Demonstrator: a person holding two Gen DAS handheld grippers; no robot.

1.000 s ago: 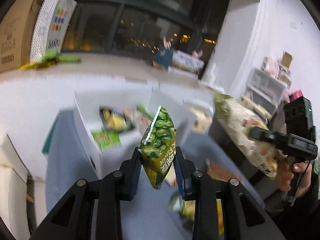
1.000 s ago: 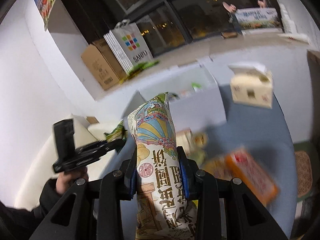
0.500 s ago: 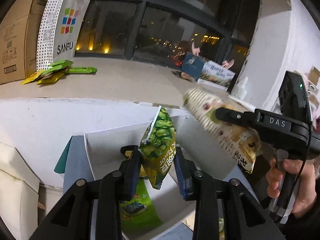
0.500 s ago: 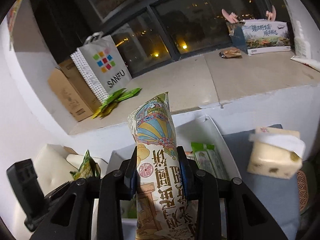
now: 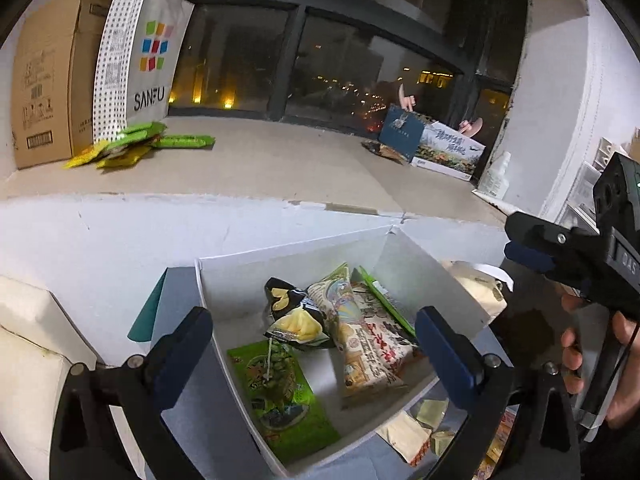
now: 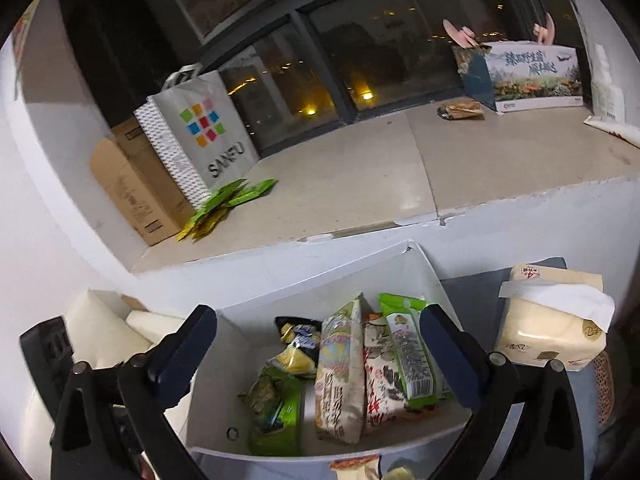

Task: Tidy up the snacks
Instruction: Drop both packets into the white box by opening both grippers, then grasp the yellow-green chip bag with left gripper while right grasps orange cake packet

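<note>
A white open box (image 5: 280, 264) (image 6: 400, 268) holds several snack bags. The long cream bag with a colourful picture (image 5: 360, 340) (image 6: 340, 376) lies in its middle. The green pea bag (image 5: 280, 384) (image 6: 276, 408) lies at its near left. A black and yellow bag (image 5: 292, 316) and a green-labelled pack (image 6: 408, 352) lie there too. My left gripper (image 5: 312, 344) is open and empty above the box. My right gripper (image 6: 320, 352) is open and empty above the box; it also shows at the right of the left wrist view (image 5: 560, 252).
A tissue pack (image 6: 552, 328) stands right of the box on the blue table. Loose snacks (image 5: 420, 428) lie in front of the box. On the window ledge are a SANFU bag (image 6: 200, 136), a cardboard box (image 5: 44, 76), green packets (image 5: 136, 144) and a printed carton (image 6: 528, 76).
Both grippers opened and let go of their bags. The pea bag and the long cream bag now lie in the white box.
</note>
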